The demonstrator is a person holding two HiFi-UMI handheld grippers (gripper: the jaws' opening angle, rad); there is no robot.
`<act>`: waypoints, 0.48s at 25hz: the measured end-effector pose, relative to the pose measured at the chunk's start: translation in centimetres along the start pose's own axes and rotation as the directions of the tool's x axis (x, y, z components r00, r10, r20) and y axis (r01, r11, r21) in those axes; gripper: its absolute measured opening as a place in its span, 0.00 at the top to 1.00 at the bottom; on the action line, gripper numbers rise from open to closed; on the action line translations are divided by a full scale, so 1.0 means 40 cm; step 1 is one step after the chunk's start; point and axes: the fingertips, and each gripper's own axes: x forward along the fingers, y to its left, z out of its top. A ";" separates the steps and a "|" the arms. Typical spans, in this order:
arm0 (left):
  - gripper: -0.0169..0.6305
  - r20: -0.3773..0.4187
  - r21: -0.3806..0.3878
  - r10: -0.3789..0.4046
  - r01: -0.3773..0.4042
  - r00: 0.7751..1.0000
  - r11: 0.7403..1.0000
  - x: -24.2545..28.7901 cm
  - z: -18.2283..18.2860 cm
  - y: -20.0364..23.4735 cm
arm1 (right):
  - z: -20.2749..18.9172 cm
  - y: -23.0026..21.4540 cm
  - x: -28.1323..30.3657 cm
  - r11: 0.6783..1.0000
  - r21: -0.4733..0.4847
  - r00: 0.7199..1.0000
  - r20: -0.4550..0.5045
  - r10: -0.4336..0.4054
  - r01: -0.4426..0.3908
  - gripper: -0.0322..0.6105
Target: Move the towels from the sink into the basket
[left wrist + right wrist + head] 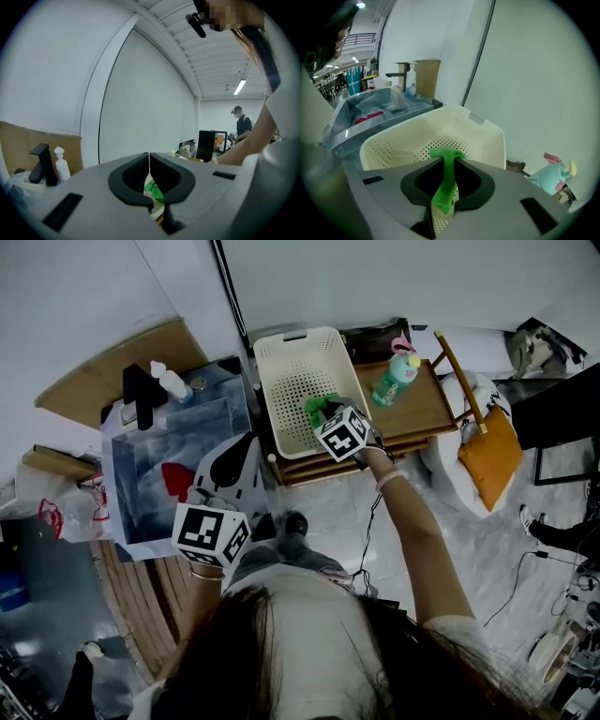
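Note:
My right gripper (328, 418) hangs over the cream perforated basket (292, 381), shut on a green towel (322, 407). In the right gripper view the green towel (446, 180) runs pinched between the pads of the right gripper (449, 161), with the basket (440, 136) just beyond. A red towel (178, 480) lies in the clear sink (141, 521) at the left. My left gripper (242, 448) stays above the sink's right edge. In its own view the left gripper (149, 155) is shut, with nothing between the jaws. The red towel (370, 116) also shows in the sink (351, 126).
A black faucet (141, 395) and a white soap bottle (172, 382) stand at the sink's back. The basket rests on a low wooden table (427, 413) beside a green bottle (399, 373). An orange cushion (492, 456) and floor cables (520, 568) lie to the right.

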 end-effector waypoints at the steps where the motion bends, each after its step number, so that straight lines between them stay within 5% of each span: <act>1: 0.96 -0.001 0.000 0.005 -0.005 1.000 1.000 -0.004 -0.001 0.002 | -0.008 0.001 0.008 1.000 0.001 1.000 -0.015 0.003 -0.003 0.83; 5: 0.96 -0.005 -0.002 0.020 -0.020 1.000 1.000 -0.020 -0.005 0.013 | -0.027 0.008 0.022 1.000 0.016 0.999 -0.047 0.026 -0.025 0.80; 12: 0.96 -0.009 0.002 0.028 -0.028 1.000 1.000 -0.045 -0.011 0.019 | 0.019 -0.004 -0.031 0.995 0.101 0.999 0.042 -0.006 0.002 0.72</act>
